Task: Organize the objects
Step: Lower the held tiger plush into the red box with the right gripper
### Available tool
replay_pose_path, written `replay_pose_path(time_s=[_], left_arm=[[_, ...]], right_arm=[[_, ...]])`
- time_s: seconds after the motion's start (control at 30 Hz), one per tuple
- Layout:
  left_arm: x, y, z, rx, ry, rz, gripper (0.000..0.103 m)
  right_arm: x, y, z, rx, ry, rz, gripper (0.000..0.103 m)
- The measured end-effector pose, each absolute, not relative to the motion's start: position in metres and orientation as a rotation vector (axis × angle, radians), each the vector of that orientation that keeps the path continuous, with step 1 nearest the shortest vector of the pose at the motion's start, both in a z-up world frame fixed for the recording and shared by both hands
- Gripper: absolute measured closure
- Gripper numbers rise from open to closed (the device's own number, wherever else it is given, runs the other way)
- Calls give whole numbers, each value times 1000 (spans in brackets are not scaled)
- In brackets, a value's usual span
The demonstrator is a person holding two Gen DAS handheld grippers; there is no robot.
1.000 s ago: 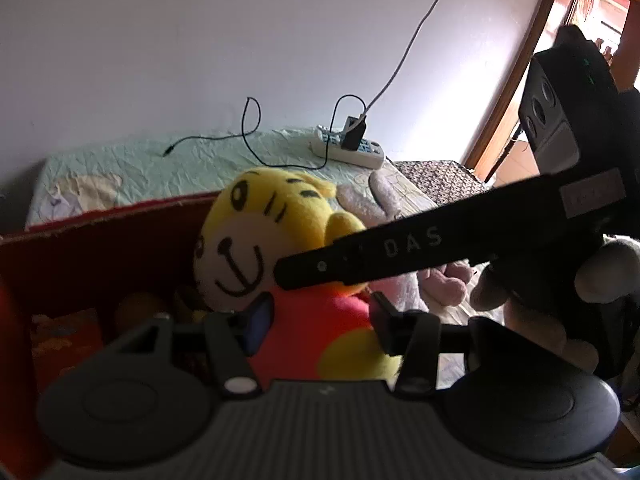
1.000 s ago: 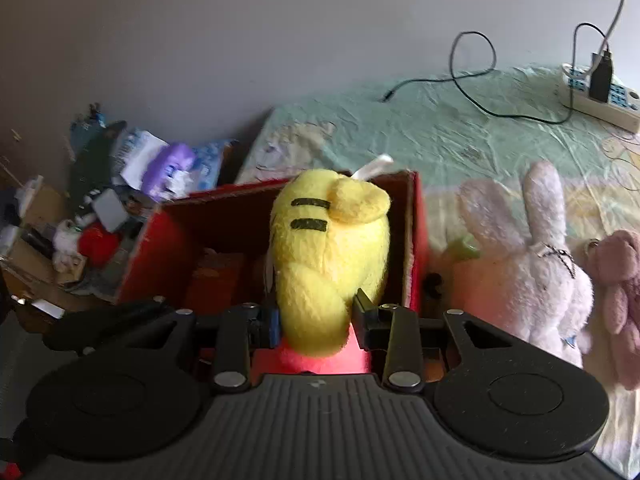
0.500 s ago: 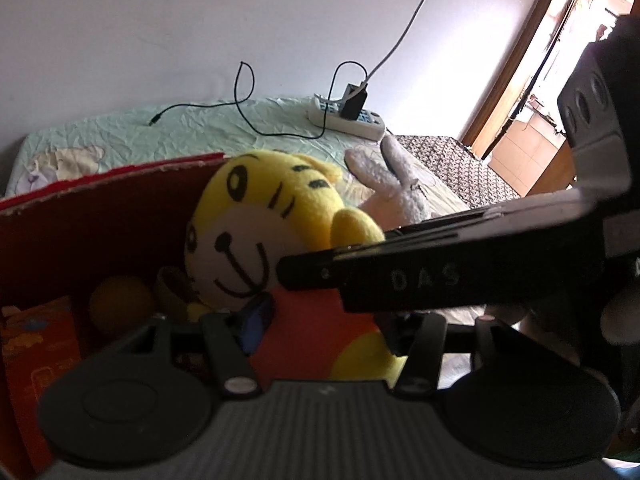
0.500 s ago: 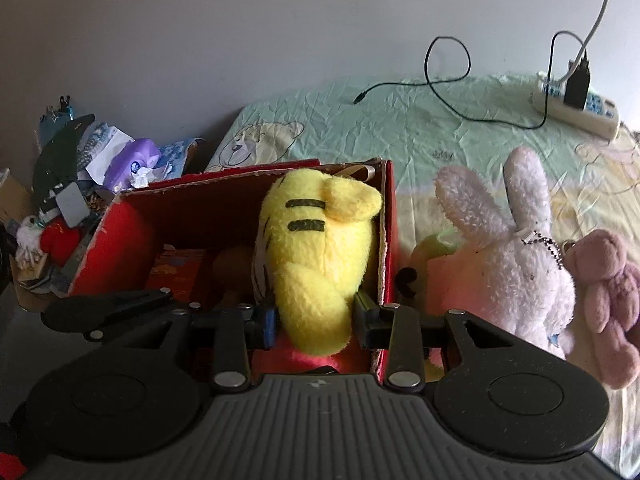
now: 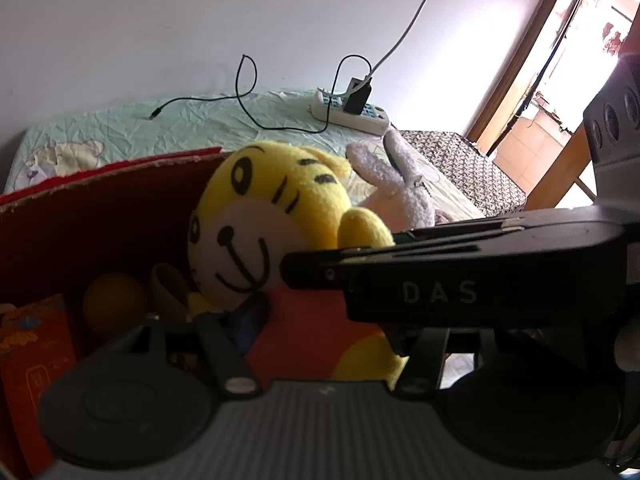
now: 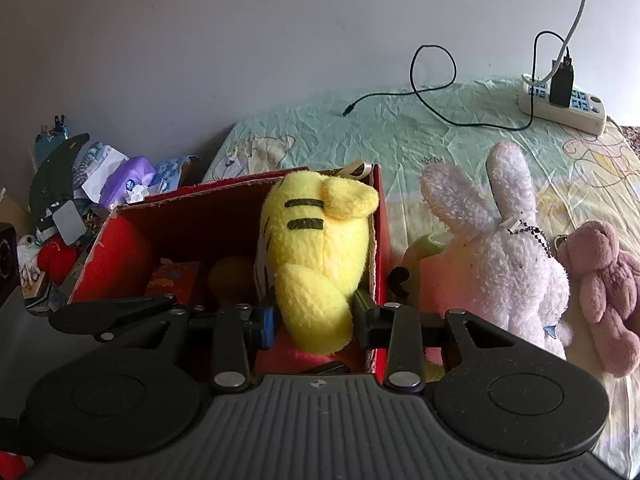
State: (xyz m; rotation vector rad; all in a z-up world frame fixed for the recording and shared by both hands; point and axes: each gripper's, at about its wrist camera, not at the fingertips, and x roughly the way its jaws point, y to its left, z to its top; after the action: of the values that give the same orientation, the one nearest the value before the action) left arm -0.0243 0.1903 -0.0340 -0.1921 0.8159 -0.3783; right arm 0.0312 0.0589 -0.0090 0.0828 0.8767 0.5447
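A yellow tiger plush with a red body is held by both grippers inside the right end of a red cardboard box. My left gripper is shut on its red body from the front. My right gripper is shut on its yellow back and reaches into the box. The right gripper's black body crosses the left wrist view. A white rabbit plush and a pink bear plush lie on the bed right of the box.
The box also holds an orange ball and an orange packet. A power strip with black cables lies at the back of the bed. Clutter is piled left of the bed. A doorway is at the right.
Both grippers have carried the tiger plush down into the box. The box walls now rise around the plush.
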Motion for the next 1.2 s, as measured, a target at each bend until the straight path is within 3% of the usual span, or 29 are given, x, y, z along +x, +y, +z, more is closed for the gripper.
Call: replay_pose_path(time_s=[0.17,0.53,0.8,1.2], left_arm=[[-20,195,-40,-208,836,-370,32],[-14,201,-45,-246,861,-369,25],[-11,198,-44,-212,877,-345,15],[-9,194,-43,-154,891,-313,11]], right_arm=[[29,53,-10,118,865,554,65],[19,53,-13,121,794,561,65],[19,47,-15,170,778,571,65],[16,44,-15,183,761,575,65]])
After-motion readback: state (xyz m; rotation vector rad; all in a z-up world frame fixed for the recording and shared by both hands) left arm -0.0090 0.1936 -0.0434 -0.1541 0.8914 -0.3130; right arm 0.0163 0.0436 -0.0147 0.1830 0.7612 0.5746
